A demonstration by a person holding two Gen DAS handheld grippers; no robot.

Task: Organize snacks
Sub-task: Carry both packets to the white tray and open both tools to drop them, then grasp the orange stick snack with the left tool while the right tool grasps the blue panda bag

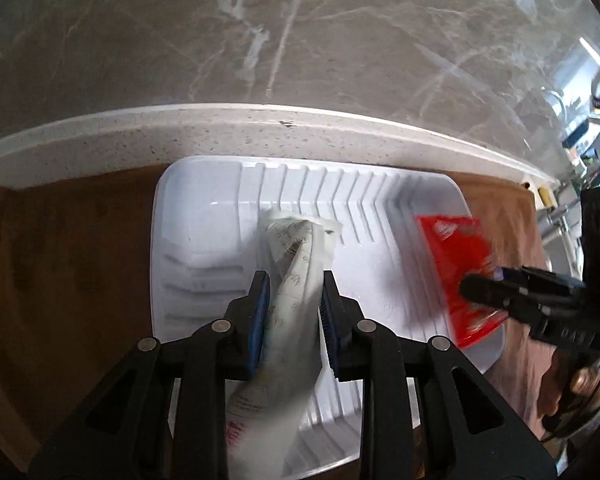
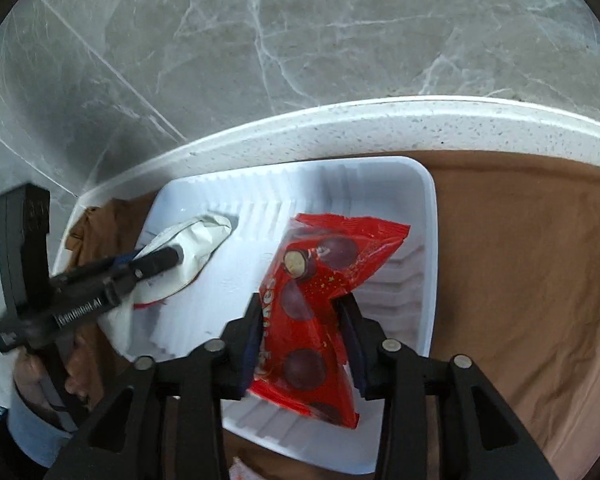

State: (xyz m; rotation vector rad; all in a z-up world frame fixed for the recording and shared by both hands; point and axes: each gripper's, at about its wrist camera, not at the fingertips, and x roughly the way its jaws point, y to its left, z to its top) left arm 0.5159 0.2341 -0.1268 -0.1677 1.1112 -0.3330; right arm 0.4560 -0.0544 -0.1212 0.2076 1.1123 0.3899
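Note:
A white ribbed plastic tray (image 1: 204, 200) lies on a brown cloth by the counter's edge; it also shows in the right wrist view (image 2: 428, 216). My left gripper (image 1: 293, 280) is shut on a white printed snack packet (image 1: 296, 264) and holds it over the tray's middle. My right gripper (image 2: 300, 300) is shut on a red packet of chocolate balls (image 2: 320, 280) and holds it over the tray's right side. The red packet (image 1: 456, 256) and right gripper (image 1: 476, 286) show at the right of the left wrist view. The left gripper (image 2: 176, 258) and white packet (image 2: 196, 236) show at the left of the right wrist view.
A brown cloth (image 2: 520, 260) covers the counter around the tray. A white speckled counter edge (image 1: 260, 128) runs behind the tray, with grey marble floor (image 1: 300, 40) beyond. Shelves with items (image 1: 592, 120) stand far right.

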